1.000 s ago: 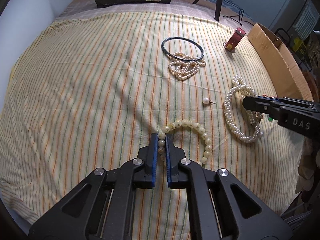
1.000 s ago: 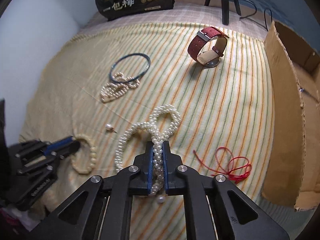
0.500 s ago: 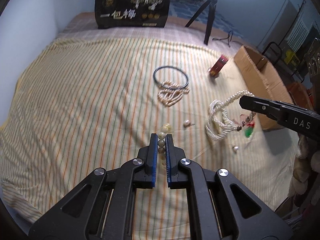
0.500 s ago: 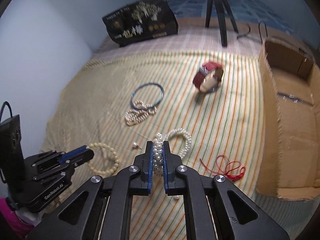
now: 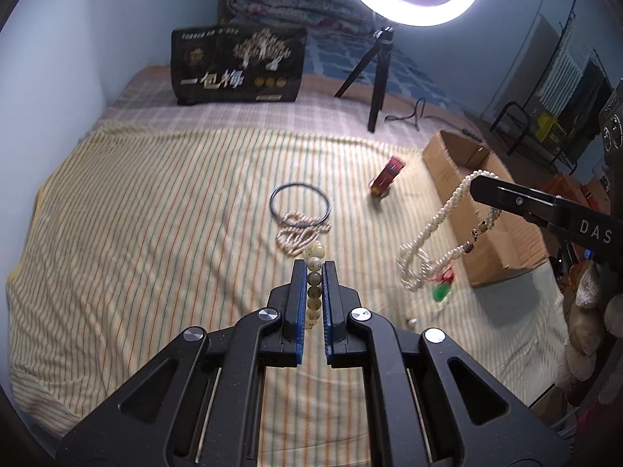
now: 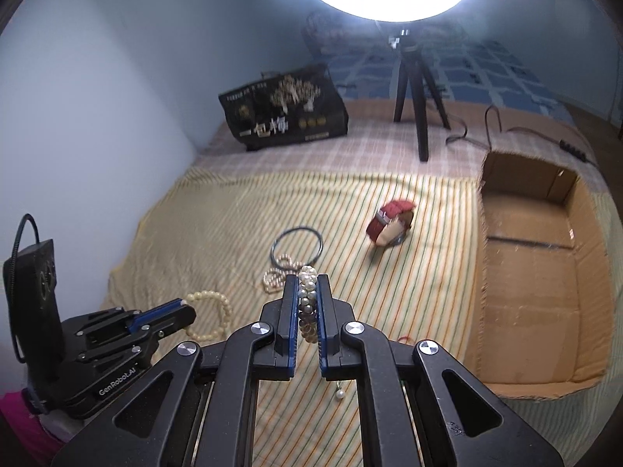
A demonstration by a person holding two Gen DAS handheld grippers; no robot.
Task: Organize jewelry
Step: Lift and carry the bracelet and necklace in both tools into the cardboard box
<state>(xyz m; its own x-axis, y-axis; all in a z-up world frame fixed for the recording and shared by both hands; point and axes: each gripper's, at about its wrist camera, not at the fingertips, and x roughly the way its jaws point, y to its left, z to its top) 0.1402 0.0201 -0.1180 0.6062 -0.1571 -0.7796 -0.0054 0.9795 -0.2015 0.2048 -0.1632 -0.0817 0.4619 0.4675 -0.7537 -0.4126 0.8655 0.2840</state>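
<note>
Pearl necklace hangs vertical from right hand-held gripper.

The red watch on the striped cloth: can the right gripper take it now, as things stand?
Probably not yet. The right gripper is shut on the white pearl necklace and lifted above the cloth, so its jaws are occupied. Nothing lies around the red watch itself; the way opens once the necklace is dropped.

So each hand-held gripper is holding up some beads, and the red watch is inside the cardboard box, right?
Not quite. The red watch lies on the striped cloth, beside the cardboard box, as the right wrist view shows. Each hand-held gripper does hold beads.
</note>
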